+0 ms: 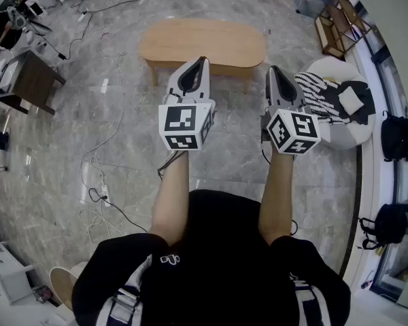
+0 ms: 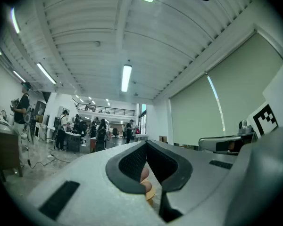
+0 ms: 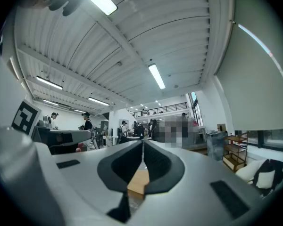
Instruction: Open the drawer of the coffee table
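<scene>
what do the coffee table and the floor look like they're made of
Coffee table: probably light wood or wood veneer with a matte finish. The top is an even tan colour and shows no glare. Floor: probably polished grey marble or marble-look tile, going by the pale cloudy veining and the glints of reflected light.

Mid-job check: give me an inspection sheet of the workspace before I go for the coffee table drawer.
Surface: grey marble floor.
Job's things: coffee table, oval wooden top, ahead of both grippers; its drawer does not show from above.
Clutter: nothing seen on the tabletop; beanbag with a striped cloth to the right.
Grippers: left gripper and right gripper both shut, empty, held level, short of the table.
Cables: loose cables on the floor at the left, off the straight path.
Surroundings: dark side table at left, shelf and bags at right, people at desks beyond.
</scene>
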A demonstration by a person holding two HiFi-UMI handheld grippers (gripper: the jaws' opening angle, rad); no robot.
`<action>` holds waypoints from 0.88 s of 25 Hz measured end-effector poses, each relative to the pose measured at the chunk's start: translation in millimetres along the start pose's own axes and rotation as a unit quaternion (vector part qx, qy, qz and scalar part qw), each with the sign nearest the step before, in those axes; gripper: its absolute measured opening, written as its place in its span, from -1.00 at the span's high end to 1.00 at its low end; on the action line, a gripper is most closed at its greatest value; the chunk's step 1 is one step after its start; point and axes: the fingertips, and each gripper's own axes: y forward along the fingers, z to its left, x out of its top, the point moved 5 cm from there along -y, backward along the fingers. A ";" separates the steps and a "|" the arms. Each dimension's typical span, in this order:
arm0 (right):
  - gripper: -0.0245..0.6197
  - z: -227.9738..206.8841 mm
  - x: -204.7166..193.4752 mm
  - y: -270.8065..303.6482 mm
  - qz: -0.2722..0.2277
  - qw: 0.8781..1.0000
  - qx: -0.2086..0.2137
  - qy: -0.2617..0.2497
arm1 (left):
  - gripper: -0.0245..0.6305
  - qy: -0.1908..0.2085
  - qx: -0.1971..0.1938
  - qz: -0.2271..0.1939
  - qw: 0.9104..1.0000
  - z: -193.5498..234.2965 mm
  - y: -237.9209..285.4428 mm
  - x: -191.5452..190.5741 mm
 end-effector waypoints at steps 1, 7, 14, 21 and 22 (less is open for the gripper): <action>0.88 1.1 -1.1 2.0 0.000 1.000 0.000 0.000 | 0.90 -0.003 0.000 0.001 1.000 2.5 0.7 -1.0; 0.87 5.1 -7.7 8.8 0.000 1.000 -0.008 0.007 | 0.90 -0.014 -0.001 0.004 1.000 16.0 1.9 -5.9; 0.88 7.8 -8.7 9.2 -0.021 0.998 -0.052 0.033 | 0.90 -0.037 0.007 0.012 0.999 46.2 -7.5 -14.1; 0.88 25.6 -17.5 7.9 -0.012 0.998 -0.055 0.027 | 0.90 -0.066 0.014 0.016 0.998 69.0 -19.0 -26.0; 0.88 26.8 -18.5 7.8 -0.012 0.998 -0.057 0.026 | 0.90 -0.068 0.013 0.017 0.997 71.4 -19.5 -27.9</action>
